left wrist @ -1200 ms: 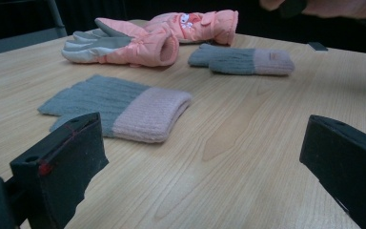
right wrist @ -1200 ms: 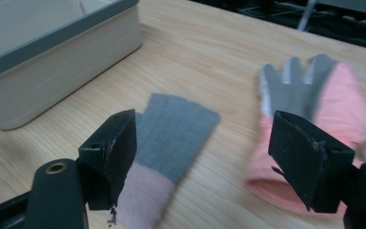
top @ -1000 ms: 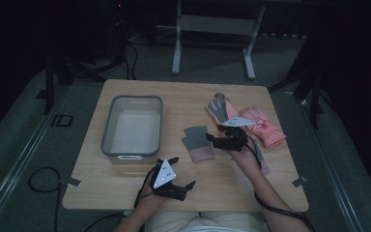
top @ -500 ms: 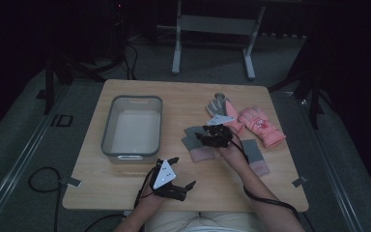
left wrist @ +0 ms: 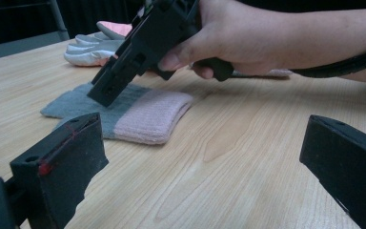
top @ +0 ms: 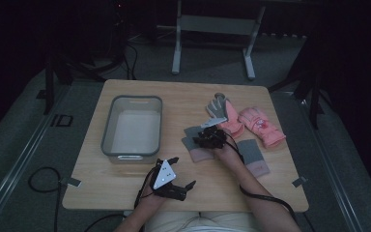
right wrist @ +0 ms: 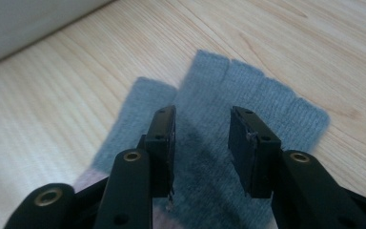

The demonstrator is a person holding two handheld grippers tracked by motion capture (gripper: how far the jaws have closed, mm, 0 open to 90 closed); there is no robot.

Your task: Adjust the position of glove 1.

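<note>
Wooden table carries everything; places below are given from the bin. Grey bin sits on the table's left half, long side running away from the person. Right of the bin, at the far side, lies a pink glove with a grey-and-pink glove just beside it, nearer the bin. Another grey-and-pink mitten lies further right and nearer the person. Closest to the bin's right wall is the grey mitten with its pink cuff, flat on the wood, cuff toward the person.

Right gripper is tipped down over the grey part of that mitten, jaws partly spread with the knit showing between them; they have just been closing. Pads not pressing the fabric yet, tips just above or barely at it, hard to tell which. Right hand wraps the handle.

Left gripper rests near the table's front edge, below the bin's near right corner, jaws spread wide, nothing between them.
</note>
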